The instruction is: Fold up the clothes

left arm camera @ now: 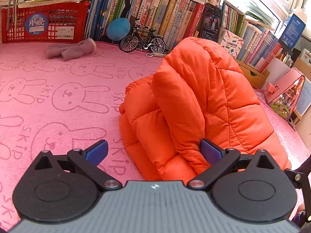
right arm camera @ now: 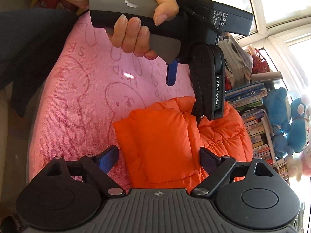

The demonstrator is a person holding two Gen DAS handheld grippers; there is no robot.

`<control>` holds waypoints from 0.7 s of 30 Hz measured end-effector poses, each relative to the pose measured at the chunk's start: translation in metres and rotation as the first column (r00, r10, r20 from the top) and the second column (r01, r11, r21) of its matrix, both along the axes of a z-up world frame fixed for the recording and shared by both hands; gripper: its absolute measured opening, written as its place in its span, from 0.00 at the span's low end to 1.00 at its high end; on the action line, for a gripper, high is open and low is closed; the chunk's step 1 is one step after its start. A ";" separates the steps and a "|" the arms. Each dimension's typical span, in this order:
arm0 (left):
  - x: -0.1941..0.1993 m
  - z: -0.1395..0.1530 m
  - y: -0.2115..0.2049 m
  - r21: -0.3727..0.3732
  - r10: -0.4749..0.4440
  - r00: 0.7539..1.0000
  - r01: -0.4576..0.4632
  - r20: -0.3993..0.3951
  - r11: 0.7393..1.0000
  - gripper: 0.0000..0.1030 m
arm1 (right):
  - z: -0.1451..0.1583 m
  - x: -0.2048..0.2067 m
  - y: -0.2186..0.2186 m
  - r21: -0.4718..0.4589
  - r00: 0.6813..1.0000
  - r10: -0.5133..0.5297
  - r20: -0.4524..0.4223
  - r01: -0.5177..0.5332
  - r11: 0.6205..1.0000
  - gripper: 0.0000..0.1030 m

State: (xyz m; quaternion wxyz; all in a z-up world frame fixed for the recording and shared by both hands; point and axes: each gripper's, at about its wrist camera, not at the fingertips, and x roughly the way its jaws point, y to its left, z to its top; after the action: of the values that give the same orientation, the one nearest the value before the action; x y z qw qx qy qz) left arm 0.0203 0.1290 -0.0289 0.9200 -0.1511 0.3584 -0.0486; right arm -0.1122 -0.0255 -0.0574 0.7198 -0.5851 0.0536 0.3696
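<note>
An orange puffer jacket [left arm camera: 204,101] lies bunched in thick folds on a pink rabbit-print towel [left arm camera: 58,97]. My left gripper [left arm camera: 153,151] is open at the jacket's near edge. Its right pad [left arm camera: 210,151] rests against the quilted fabric, and its left pad [left arm camera: 97,151] hangs over bare towel. In the right wrist view a hand [right arm camera: 136,25] holds that left gripper [right arm camera: 184,95] above the jacket [right arm camera: 165,136]. My right gripper [right arm camera: 159,159] is open, its jaws wide on either side of a folded flap of the jacket; its right finger touches the fabric.
Behind the towel stand a red crate [left arm camera: 44,23], a row of books [left arm camera: 165,15], a model bicycle [left arm camera: 142,40] and a grey woollen piece [left arm camera: 72,50]. A pink box [left arm camera: 287,93] sits at the right. Blue plush toys [right arm camera: 287,120] and stacked books [right arm camera: 252,120] lie past the jacket.
</note>
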 end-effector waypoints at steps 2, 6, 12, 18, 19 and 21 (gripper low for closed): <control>0.000 0.002 0.001 0.002 0.005 1.000 -0.005 0.001 1.000 0.99 | -0.003 0.002 0.009 -0.018 1.000 -0.004 0.029 0.005 1.000 0.82; -0.008 0.013 0.008 0.036 0.022 0.999 -0.024 0.044 0.999 0.99 | -0.005 0.012 0.031 0.031 0.997 -0.074 0.029 0.073 0.997 0.56; -0.026 0.036 0.033 0.093 0.122 0.981 -0.137 0.150 0.986 0.99 | 0.006 0.049 0.053 0.134 0.983 -0.180 -0.044 0.184 0.974 0.46; -0.027 0.043 0.038 0.192 0.229 0.950 -0.270 0.211 0.943 0.99 | 0.003 0.084 0.085 0.198 0.966 -0.220 -0.135 0.244 0.949 0.68; -0.027 0.043 0.037 0.215 0.245 0.945 -0.292 0.218 0.932 0.99 | 0.003 0.083 0.084 0.224 0.964 -0.217 -0.157 0.248 0.942 0.75; -0.028 0.040 0.034 0.256 0.272 0.934 -0.329 0.233 0.909 0.99 | 0.009 0.081 0.075 0.269 0.958 -0.191 -0.212 0.245 0.931 0.83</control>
State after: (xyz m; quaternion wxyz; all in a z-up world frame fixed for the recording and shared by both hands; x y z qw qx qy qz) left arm -0.0074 0.1629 0.0109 0.9587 -0.0624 0.2436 0.1329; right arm -0.0315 0.0496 -0.0480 0.8271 -0.4263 0.1289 0.3427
